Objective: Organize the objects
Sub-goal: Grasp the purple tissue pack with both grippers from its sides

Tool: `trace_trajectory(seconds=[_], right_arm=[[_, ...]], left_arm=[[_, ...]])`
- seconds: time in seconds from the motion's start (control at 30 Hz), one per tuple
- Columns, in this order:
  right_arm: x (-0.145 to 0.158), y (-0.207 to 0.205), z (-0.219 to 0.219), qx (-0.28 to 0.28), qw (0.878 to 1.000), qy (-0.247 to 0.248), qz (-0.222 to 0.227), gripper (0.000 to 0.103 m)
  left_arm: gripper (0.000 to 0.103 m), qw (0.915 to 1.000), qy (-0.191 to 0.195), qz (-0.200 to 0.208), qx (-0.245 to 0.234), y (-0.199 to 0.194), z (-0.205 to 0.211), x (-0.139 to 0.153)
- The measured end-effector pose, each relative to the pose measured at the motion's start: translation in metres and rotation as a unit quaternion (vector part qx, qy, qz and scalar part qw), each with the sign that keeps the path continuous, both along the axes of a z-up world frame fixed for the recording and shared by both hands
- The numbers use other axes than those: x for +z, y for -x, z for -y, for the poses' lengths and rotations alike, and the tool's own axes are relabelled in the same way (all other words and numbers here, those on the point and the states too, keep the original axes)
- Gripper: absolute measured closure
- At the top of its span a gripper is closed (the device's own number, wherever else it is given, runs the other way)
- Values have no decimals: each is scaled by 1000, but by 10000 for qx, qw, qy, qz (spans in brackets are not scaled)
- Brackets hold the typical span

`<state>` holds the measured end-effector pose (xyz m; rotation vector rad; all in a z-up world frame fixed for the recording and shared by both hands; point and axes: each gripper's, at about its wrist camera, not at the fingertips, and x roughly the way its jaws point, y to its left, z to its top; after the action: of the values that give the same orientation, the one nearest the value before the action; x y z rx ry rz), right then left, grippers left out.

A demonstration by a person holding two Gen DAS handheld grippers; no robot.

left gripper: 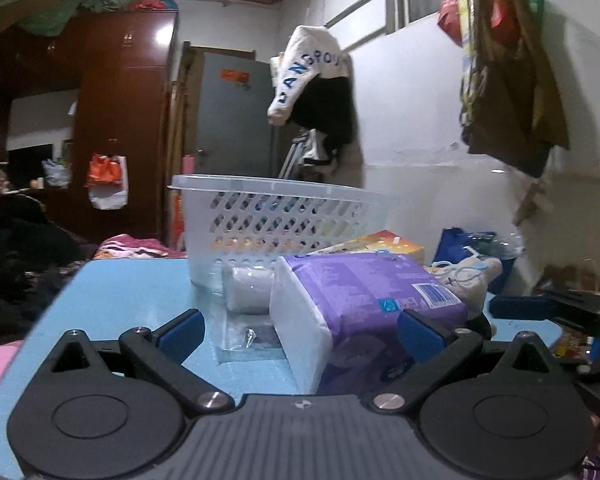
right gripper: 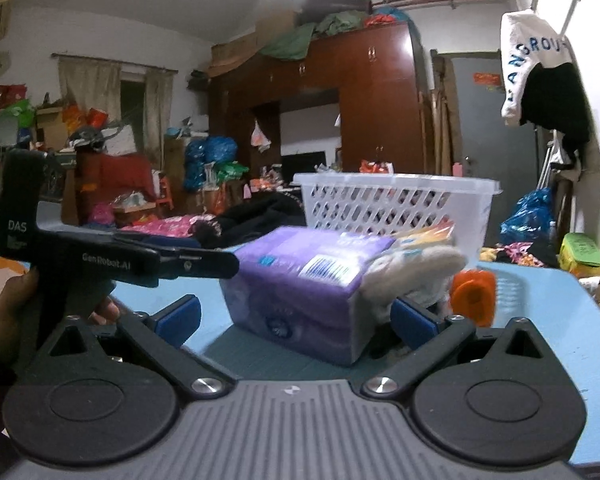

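Note:
A purple tissue pack [left gripper: 364, 300] lies on the light blue table [left gripper: 132, 296], between the open fingers of my left gripper [left gripper: 300, 334]. The pack also shows in the right wrist view [right gripper: 300, 280], between the open fingers of my right gripper [right gripper: 296, 318]. A white perforated basket [left gripper: 276, 220] stands behind it, also seen in the right wrist view [right gripper: 396, 204]. A white roll [left gripper: 248, 288] and a clear plastic bag [left gripper: 248, 340] lie left of the pack. A pale plush toy [right gripper: 416, 272] and an orange box [left gripper: 384, 242] lie beside the pack.
An orange object [right gripper: 472, 296] stands on the table right of the plush toy. The left gripper's body [right gripper: 100, 256] reaches in from the left in the right wrist view. A bed with dark clothes [left gripper: 16, 256] lies left of the table. Bags hang on the wall [left gripper: 508, 64].

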<state>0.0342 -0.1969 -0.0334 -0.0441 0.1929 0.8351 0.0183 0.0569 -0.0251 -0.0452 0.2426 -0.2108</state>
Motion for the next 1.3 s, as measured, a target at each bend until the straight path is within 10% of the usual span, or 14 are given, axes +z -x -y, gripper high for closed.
trace_trajectory(seconds=[0.37,0.77,1.3], right_arm=[[-7,-13,-4,-201,9996,164,119,38],[-9,-16,-10,-262,9985,277,403,52],[34,-5,-19,-161,9958,3,906,54]], left_arm=[[11,9986,-88,66,-525,-14,3,-18],[39,9966,-348,305,-683,-6,18,-27],[42,9918,-563,1113,-279,24,15,20]])
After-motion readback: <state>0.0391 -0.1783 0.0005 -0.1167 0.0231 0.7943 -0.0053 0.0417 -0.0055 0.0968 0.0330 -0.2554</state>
